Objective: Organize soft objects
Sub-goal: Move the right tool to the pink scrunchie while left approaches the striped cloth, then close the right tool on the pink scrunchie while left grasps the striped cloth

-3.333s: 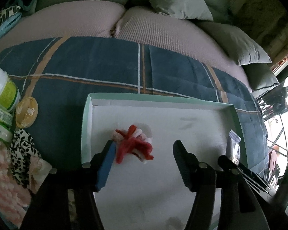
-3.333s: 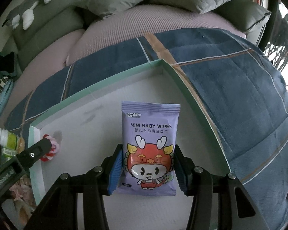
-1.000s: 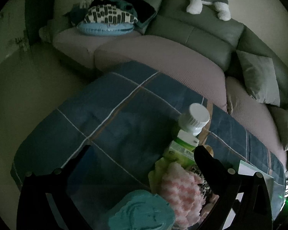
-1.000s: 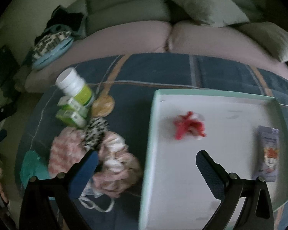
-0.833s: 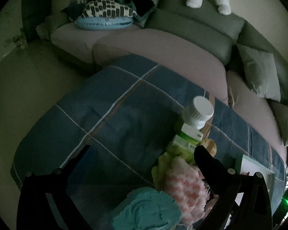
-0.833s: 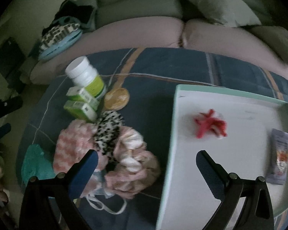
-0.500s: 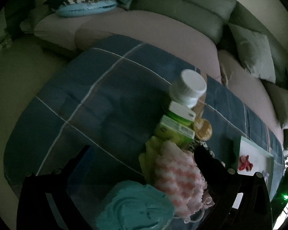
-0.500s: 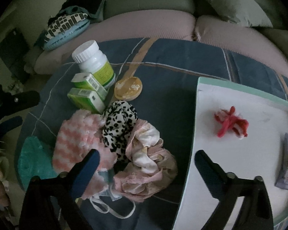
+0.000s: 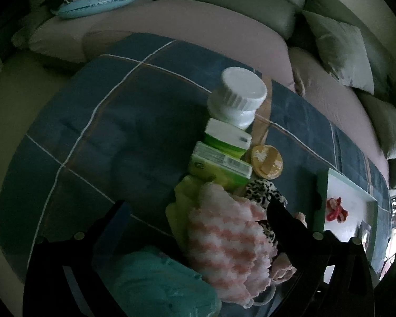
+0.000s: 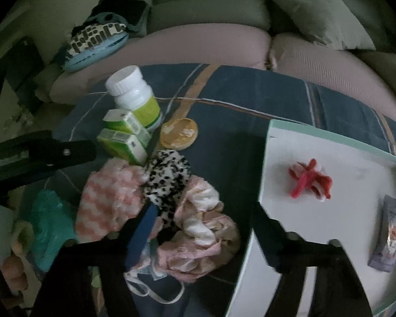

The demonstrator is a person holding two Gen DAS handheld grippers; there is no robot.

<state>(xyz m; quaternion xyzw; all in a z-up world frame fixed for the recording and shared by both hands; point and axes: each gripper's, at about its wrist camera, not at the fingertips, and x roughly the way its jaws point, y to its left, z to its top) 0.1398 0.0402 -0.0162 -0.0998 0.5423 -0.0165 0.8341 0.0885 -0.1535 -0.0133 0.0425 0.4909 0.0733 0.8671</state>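
Note:
A pile of soft things lies on the blue plaid cloth: a pink-and-white checked cloth [image 9: 224,240] [image 10: 111,195], a leopard-print scrunchie [image 10: 169,177] [image 9: 264,195], a pale pink scrunchie [image 10: 200,240] and a teal cloth [image 9: 161,285] [image 10: 50,227]. My left gripper [image 9: 198,219] is open above the checked cloth. My right gripper [image 10: 203,227] is open over the pink scrunchie. The white tray [image 10: 277,137] [image 9: 322,200] holds a red-and-white yarn piece [image 10: 309,179] [image 9: 336,210] and a baby wipes pack [image 10: 388,237].
A white bottle [image 9: 237,97] [image 10: 134,97], two green boxes [image 9: 221,155] [image 10: 124,137] and a round yellow disc [image 10: 178,133] [image 9: 266,161] stand behind the pile. A face mask strap [image 10: 155,290] lies in front. A sofa with cushions [image 10: 316,18] runs behind.
Both grippers left the tray and swung left to the pile. The right gripper let go of the wipes pack, which now lies in the tray. Both have drawn closer to the soft things.

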